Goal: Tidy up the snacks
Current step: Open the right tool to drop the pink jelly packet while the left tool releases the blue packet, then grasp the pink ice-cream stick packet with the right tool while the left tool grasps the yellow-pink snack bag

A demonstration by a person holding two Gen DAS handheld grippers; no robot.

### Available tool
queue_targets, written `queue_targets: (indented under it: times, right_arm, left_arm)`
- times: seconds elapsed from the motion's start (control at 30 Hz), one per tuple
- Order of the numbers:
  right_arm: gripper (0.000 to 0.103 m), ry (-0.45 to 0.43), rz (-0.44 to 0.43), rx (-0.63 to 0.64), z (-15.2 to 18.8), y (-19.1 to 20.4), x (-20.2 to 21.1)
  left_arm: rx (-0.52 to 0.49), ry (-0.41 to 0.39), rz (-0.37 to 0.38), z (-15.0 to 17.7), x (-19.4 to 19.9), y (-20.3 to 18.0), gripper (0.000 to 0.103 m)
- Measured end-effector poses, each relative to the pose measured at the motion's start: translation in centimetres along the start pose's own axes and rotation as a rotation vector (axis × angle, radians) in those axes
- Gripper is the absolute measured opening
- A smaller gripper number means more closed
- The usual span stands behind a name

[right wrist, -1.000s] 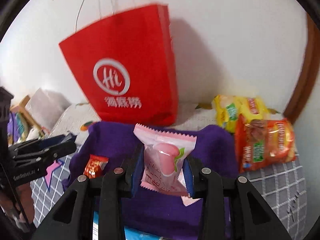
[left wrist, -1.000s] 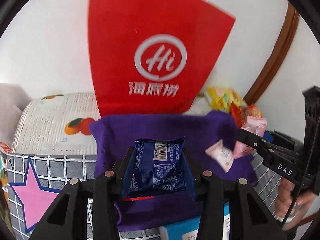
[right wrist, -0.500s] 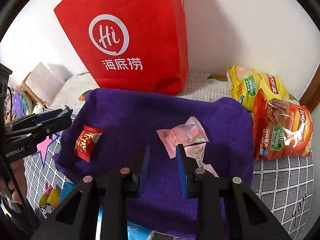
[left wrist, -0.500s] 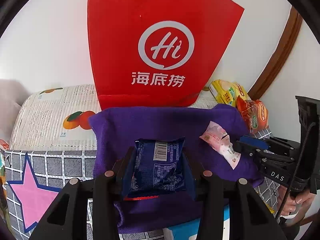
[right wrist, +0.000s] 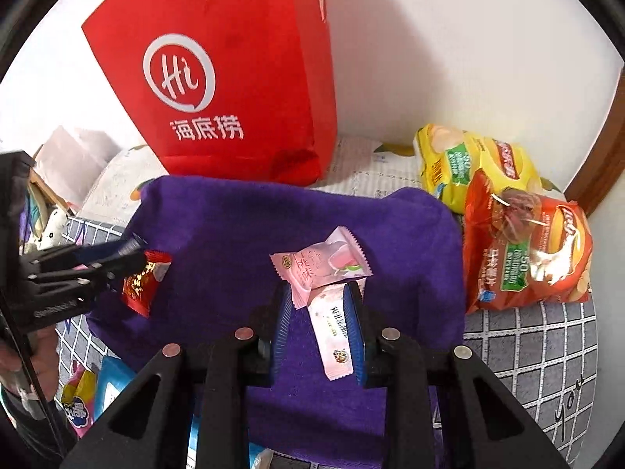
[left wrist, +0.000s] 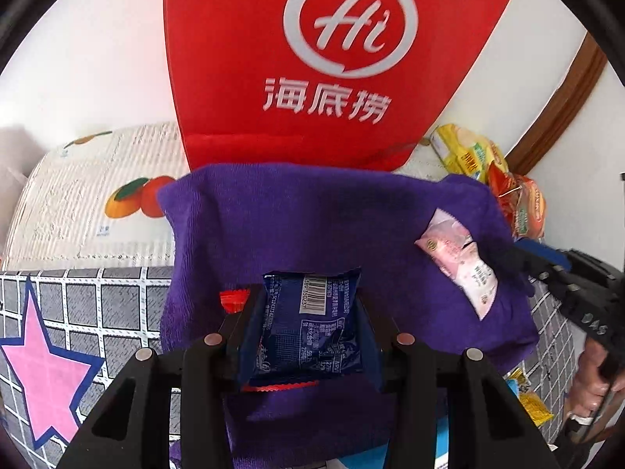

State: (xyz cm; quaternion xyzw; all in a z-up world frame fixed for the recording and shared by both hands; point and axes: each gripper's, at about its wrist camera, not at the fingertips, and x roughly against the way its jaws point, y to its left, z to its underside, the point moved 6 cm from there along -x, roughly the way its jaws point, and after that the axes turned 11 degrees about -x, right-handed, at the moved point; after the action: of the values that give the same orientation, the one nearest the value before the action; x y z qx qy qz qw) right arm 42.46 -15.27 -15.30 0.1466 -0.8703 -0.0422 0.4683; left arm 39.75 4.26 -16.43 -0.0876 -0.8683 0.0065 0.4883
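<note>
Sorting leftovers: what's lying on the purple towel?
On the purple towel: two pink packets, overlapping, and a red packet. Whatever lies under the towel is hidden.

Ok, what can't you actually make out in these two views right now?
- Red snack packet, left wrist view: mostly hidden behind the blue snack packet in the left tool.
- Long pink packet, right wrist view: contact with the right tool unclear.
- Red paper bag: top cropped, contents unseen.

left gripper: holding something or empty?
Holding. Left gripper is shut on the blue snack packet, pinched between both fingers above the purple towel.
</note>
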Motion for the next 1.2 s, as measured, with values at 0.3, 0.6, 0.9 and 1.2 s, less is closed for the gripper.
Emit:
queue_targets:
  times: [0.3,0.6,0.9,1.2]
  right_arm:
    - [0.029,-0.013,0.006,0.002,-0.3,0.2,0.7]
    - [0.040,-0.001,-0.004,0.019,-0.1,1.2,0.7]
    - [0.042,-0.047,-0.001,-0.009,-0.1,1.7,2.9]
    - [0.045,-0.108,0.073,-0.068,5.0,-1.3,8.1]
  left_arm:
    - [0.014,0.020,0.000,0.3,-0.4,0.2,0.044]
    - [0.042,0.032,0.016,0.0,-0.2,0.5,0.064]
    - [0.024,-0.030,0.029,-0.6,2.8,0.2,0.065]
    - [-0.005,-0.063,0.062,-0.9,5.4,-1.3,0.065]
